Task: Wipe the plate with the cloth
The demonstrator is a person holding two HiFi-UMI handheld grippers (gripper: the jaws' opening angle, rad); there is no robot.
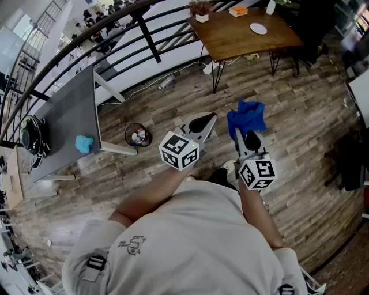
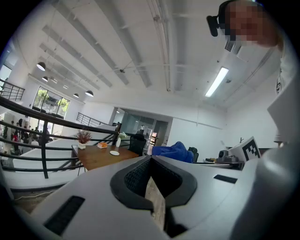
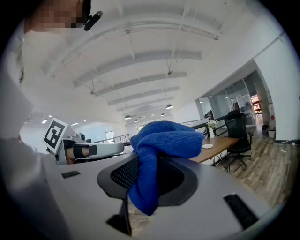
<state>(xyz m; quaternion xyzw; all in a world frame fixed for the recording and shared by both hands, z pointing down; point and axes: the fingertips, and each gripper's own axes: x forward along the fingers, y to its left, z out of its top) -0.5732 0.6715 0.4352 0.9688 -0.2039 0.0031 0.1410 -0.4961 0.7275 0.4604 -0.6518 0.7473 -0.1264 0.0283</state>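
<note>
A white plate [image 1: 258, 28] lies on a wooden table [image 1: 230, 37] across the room, well away from both grippers. The plate [image 2: 114, 153] appears small in the left gripper view, and the plate [image 3: 207, 146] shows past the cloth in the right gripper view. My right gripper [image 1: 241, 133] is shut on a bunched blue cloth [image 1: 247, 117], which bulges out over its jaws [image 3: 161, 140]. Beside it, my left gripper [image 1: 213, 115] is shut with nothing between its jaws. Both are held level in front of the person's body, above the floor.
A potted plant [image 1: 202, 10], an orange object [image 1: 238, 10] and a white vase [image 1: 271, 7] share the wooden table. A grey table [image 1: 69, 121] with a light-blue object [image 1: 83, 144] stands left, with a small bin [image 1: 137, 135] beside it. A black railing [image 1: 115, 26] curves behind. An office chair [image 3: 236, 136] is near the table.
</note>
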